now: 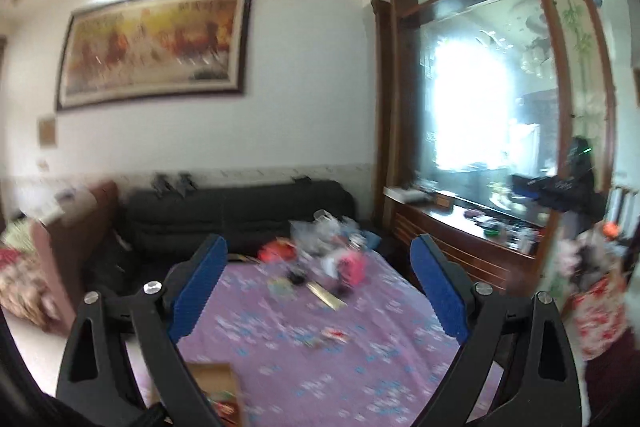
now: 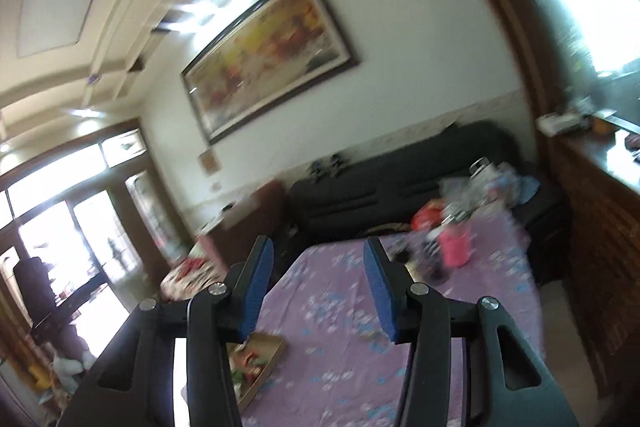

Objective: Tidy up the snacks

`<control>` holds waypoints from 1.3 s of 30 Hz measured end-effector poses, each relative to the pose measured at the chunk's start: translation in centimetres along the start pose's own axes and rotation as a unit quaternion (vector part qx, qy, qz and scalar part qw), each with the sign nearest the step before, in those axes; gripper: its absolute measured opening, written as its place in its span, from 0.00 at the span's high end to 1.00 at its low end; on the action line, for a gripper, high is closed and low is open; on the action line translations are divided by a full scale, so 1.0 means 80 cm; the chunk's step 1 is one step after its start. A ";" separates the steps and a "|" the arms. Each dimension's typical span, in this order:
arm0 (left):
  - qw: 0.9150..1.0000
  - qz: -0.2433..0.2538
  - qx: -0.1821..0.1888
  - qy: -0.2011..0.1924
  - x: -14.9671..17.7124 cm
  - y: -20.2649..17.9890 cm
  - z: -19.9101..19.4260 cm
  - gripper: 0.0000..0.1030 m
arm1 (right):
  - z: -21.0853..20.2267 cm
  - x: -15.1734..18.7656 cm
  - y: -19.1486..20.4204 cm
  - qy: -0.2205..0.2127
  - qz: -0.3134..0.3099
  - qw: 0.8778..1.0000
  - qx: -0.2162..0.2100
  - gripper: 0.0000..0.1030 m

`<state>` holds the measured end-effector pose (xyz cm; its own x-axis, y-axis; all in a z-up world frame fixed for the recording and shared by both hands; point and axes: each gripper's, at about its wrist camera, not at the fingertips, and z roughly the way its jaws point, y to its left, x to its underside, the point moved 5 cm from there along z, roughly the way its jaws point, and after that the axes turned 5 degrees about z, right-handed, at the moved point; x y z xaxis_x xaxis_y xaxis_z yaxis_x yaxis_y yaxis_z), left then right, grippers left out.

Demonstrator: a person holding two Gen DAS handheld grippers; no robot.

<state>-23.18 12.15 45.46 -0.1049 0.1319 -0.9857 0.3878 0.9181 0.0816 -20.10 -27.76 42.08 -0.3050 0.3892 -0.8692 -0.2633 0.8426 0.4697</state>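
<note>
The left gripper (image 1: 316, 263) stands wide apart and empty, the right gripper (image 2: 320, 263) partly apart and empty, both level above the purple cloth table (image 1: 320, 359), where a cardboard box (image 2: 264, 359) sits near and blurred snacks (image 1: 320, 255) lie at the far end.

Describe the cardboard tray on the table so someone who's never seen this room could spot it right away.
Find the table with the purple flowered cloth, in front of the black sofa. The clutter, including something pink, sits at the sofa end; the tray lies alone at the opposite, near end, by the table's edge. It is the only flat brown thing with a raised rim, and colourful packets lie in it.
</note>
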 end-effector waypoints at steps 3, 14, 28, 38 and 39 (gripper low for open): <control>0.996 0.028 -0.076 -0.036 -0.059 0.014 -0.023 0.05 | -0.028 -0.055 -0.015 -0.034 0.011 0.999 0.040 0.54; 0.982 0.106 -0.149 0.043 -0.001 0.016 0.064 0.00 | 0.020 -0.075 -0.067 -0.004 0.002 0.986 0.166 0.47; 0.956 -0.131 0.009 0.264 0.364 0.026 0.332 0.22 | 0.407 0.333 -0.175 0.306 -0.035 0.947 0.087 0.49; 0.932 -0.180 0.046 0.312 0.429 0.047 0.392 0.21 | 0.539 0.393 -0.206 0.361 -0.089 0.921 0.115 0.49; 0.930 -0.188 0.047 0.312 0.433 0.050 0.393 0.21 | 0.542 0.395 -0.208 0.364 -0.090 0.920 0.116 0.49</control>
<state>3.55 8.61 7.03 -0.7484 0.0264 -0.6627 0.2917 0.9105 -0.2931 14.32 -13.34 0.07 -0.8294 -0.0447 -0.5568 -0.1927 0.9585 0.2100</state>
